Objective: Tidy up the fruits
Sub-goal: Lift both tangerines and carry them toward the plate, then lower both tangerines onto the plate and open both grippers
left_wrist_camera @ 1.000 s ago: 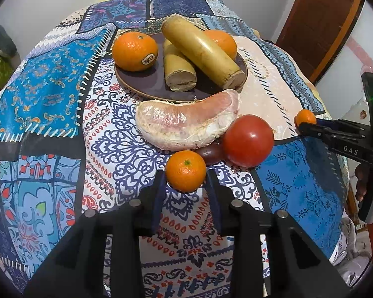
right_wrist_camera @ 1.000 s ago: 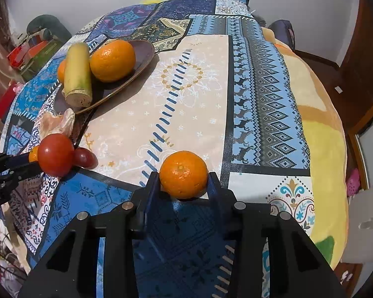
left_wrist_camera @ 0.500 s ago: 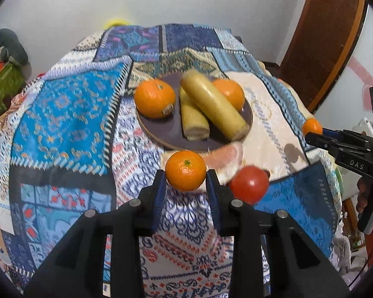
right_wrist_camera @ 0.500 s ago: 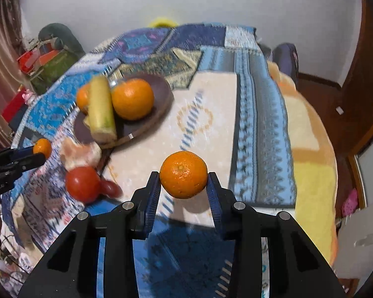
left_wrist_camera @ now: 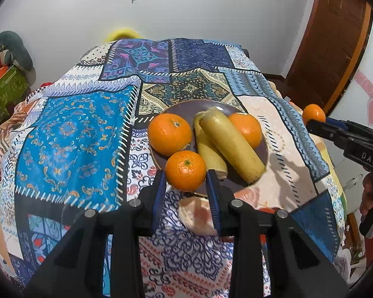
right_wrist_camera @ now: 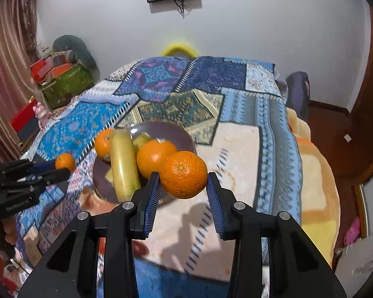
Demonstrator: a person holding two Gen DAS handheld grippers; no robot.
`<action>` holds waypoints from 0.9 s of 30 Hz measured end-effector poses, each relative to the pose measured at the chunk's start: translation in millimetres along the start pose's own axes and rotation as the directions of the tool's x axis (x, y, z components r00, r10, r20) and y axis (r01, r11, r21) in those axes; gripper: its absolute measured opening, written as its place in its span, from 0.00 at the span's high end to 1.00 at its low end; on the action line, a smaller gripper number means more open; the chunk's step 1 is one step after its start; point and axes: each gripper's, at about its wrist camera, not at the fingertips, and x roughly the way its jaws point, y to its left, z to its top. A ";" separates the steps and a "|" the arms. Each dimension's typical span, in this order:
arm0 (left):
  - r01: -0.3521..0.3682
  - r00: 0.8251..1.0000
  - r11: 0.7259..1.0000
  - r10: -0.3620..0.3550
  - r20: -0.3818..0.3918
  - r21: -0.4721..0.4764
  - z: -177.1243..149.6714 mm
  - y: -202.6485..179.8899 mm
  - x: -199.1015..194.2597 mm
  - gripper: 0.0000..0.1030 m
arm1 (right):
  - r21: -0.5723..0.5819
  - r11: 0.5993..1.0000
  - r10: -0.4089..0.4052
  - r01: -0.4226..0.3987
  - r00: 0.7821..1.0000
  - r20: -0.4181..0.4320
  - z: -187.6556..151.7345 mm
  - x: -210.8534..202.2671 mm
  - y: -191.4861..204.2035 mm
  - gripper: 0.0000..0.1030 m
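My left gripper [left_wrist_camera: 186, 173] is shut on a small mandarin [left_wrist_camera: 185, 170], held in the air just in front of the brown plate [left_wrist_camera: 184, 106]. On the plate lie two larger oranges [left_wrist_camera: 169, 134] and two yellow banana pieces [left_wrist_camera: 232, 144]. My right gripper [right_wrist_camera: 183, 177] is shut on another mandarin [right_wrist_camera: 184, 174], raised above the patchwork cloth beside the plate [right_wrist_camera: 171, 130]. Each gripper shows in the other's view with its mandarin: the right one [left_wrist_camera: 313, 114] at the right edge, the left one [right_wrist_camera: 65, 162] at the left.
A pale peeled fruit piece [left_wrist_camera: 199, 214] and a bit of a red tomato [left_wrist_camera: 268, 211] lie on the cloth under my left gripper. Boxes and bags [right_wrist_camera: 62, 74] stand at the far left. A brown door [left_wrist_camera: 328, 47] is at the right.
Both grippers have risen with their mandarins and moved toward the plate. The plate now sits lower in both views, and the wall and a screen on it have come into sight.
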 end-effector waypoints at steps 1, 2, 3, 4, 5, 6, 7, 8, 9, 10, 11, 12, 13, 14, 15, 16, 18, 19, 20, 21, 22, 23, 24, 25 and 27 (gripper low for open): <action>0.000 1.000 1.000 0.000 0.001 -0.003 1.5 1.9 2.4 0.68 | 0.000 1.000 0.004 -0.004 1.000 0.004 3.7 2.8 0.8 0.66; 0.000 1.000 1.000 0.000 0.002 -0.006 3.2 3.9 5.4 0.68 | -0.002 1.000 0.009 -0.009 1.000 0.008 7.4 5.7 1.9 0.66; 0.000 1.000 1.000 0.000 0.002 -0.006 3.9 5.1 7.5 0.68 | -0.005 1.000 0.014 -0.014 1.000 0.010 10.7 8.4 2.9 0.66; 0.000 1.000 1.000 0.000 0.002 -0.005 4.8 6.4 10.3 0.68 | -0.007 1.000 0.018 -0.017 1.000 0.012 14.2 11.6 4.1 0.66; -0.001 1.000 1.000 0.001 0.002 -0.003 5.3 7.0 13.5 0.68 | -0.010 1.000 0.022 -0.022 1.000 0.014 17.2 14.8 5.7 0.66; -0.002 1.000 1.000 0.002 0.001 -0.001 5.9 7.6 17.5 0.68 | -0.013 1.000 0.027 -0.027 1.000 0.016 19.6 18.3 6.7 0.66; -0.003 1.000 1.000 0.003 -0.001 0.002 6.0 7.7 20.7 0.68 | -0.016 0.999 0.032 -0.032 0.999 0.016 23.0 23.7 8.4 0.66; -0.003 1.000 1.000 0.003 -0.003 0.004 6.1 7.5 23.5 0.68 | -0.018 0.999 0.035 -0.035 0.999 0.015 25.2 27.0 8.6 0.66; -0.003 1.000 1.000 0.003 -0.005 0.005 6.3 7.4 26.6 0.68 | -0.020 0.999 0.039 -0.039 0.999 0.015 27.4 31.9 9.9 0.66; -0.003 1.000 1.000 0.003 -0.010 0.007 5.9 6.7 30.8 0.68 | -0.022 0.999 0.043 -0.043 0.999 0.013 29.0 36.6 11.2 0.66; -0.003 1.000 1.000 0.003 -0.013 0.009 5.8 6.7 33.6 0.68 | -0.023 0.999 0.047 -0.047 0.999 0.010 30.2 40.1 11.3 0.66; -0.003 1.000 1.000 0.003 -0.017 0.010 5.6 6.9 37.8 0.68 | -0.024 0.998 0.050 -0.050 0.999 0.007 31.3 44.0 11.8 0.66; -0.003 1.000 1.000 0.003 -0.021 0.010 5.3 7.0 40.8 0.68 | -0.026 0.998 0.053 -0.053 0.999 0.004 32.4 48.4 13.0 0.66; -0.001 1.000 1.000 0.001 -0.025 0.008 5.3 7.8 43.5 0.68 | -0.027 0.998 0.057 -0.057 0.998 0.001 33.8 53.0 14.0 0.66; 0.002 1.000 1.000 -0.002 -0.028 0.006 4.9 8.2 45.6 0.68 | -0.029 0.998 0.060 -0.060 0.998 -0.003 34.5 56.8 14.7 0.66; 0.008 1.000 1.000 -0.008 -0.029 0.002 4.5 8.9 48.4 0.68 | -0.031 0.998 0.062 -0.062 0.998 -0.007 35.2 61.0 15.5 0.66; 0.010 0.999 1.000 -0.010 -0.030 0.002 4.2 8.2 51.3 0.68 | -0.032 0.997 0.068 -0.068 0.998 -0.014 36.7 68.7 16.7 0.66; 0.008 0.999 1.000 -0.008 -0.031 0.003 4.2 8.0 52.9 0.68 | -0.035 0.997 0.071 -0.072 0.997 -0.019 37.8 73.8 18.2 0.66; 0.006 1.000 1.000 -0.006 -0.030 0.004 4.4 7.9 54.3 0.68 | -0.038 0.997 0.073 -0.073 0.997 -0.022 39.0 77.2 19.0 0.66; 0.005 1.000 1.000 -0.005 -0.029 0.004 4.6 8.0 55.6 0.68 | -0.041 0.996 0.073 -0.074 0.997 -0.024 40.1 80.4 20.2 0.66; 0.005 1.000 1.000 -0.005 -0.030 0.002 4.9 8.3 56.6 0.68 | -0.045 0.996 0.075 -0.076 0.997 -0.026 41.2 83.5 21.6 0.66; 0.007 0.999 1.000 -0.007 -0.031 0.001 5.2 8.5 57.6 0.68 | -0.049 0.996 0.076 -0.078 0.997 -0.028 42.3 86.5 22.7 0.66; 0.008 0.999 1.000 -0.008 -0.032 0.000 5.5 8.6 58.4 0.68 | -0.053 0.996 0.077 -0.078 0.997 -0.029 43.9 89.2 24.0 0.66; 0.008 0.999 1.000 -0.008 -0.032 0.000 5.8 8.6 58.9 0.68 | -0.058 0.995 0.076 -0.078 0.997 -0.029 45.2 92.0 25.4 0.66; 0.008 1.000 1.000 -0.008 -0.030 0.002 5.9 8.0 59.3 0.68 | -0.063 0.995 0.075 -0.077 0.997 -0.032 47.5 96.8 25.6 0.66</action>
